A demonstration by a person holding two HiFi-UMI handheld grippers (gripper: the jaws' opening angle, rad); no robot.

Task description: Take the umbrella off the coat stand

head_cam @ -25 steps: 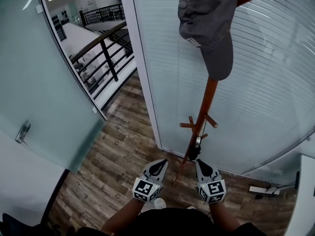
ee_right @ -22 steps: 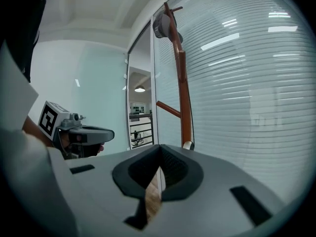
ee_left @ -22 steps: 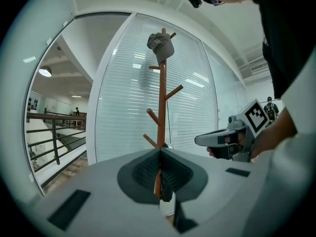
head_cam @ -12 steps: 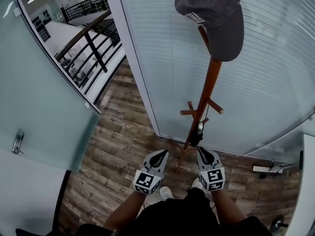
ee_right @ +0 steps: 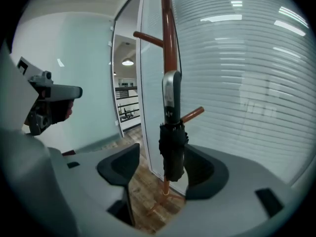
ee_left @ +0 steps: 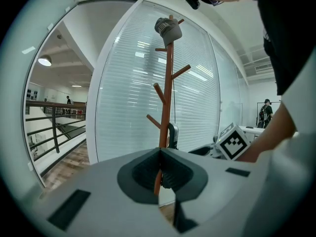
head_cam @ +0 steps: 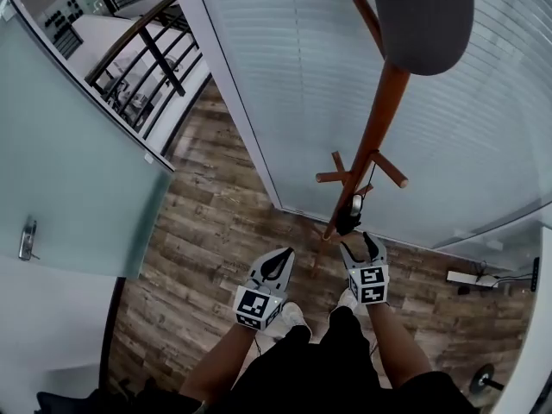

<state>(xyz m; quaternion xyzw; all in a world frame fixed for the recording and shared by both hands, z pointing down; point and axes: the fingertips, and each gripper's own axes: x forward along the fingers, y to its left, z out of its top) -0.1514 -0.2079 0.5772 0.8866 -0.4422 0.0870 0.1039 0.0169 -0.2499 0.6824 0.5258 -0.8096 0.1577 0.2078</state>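
Note:
A brown wooden coat stand (head_cam: 373, 136) stands by the blinded glass wall, with a grey cap (head_cam: 427, 20) on top. A folded black umbrella (head_cam: 348, 217) with a grey handle (ee_right: 170, 90) hangs from a low peg. My right gripper (head_cam: 361, 248) is just below and in front of it, and its jaws are opening. In the right gripper view the umbrella (ee_right: 173, 147) hangs in the gap of that gripper (ee_right: 163, 156), untouched by the pads. My left gripper (head_cam: 277, 264) is shut and empty, left of the stand's foot. In its own view the left gripper (ee_left: 159, 153) faces the pole (ee_left: 167, 93).
A frosted glass door with a handle (head_cam: 28, 238) is at the left, and a black railing (head_cam: 147, 50) runs beyond it. The floor (head_cam: 216, 222) is wood plank. A white power strip (head_cam: 470, 278) lies at the right. The person's shoe (head_cam: 291, 319) is below the grippers.
Both grippers have sunk, the right one further. The right gripper's jaws have gone from shut to open, close under the umbrella. The head view has tilted further down.

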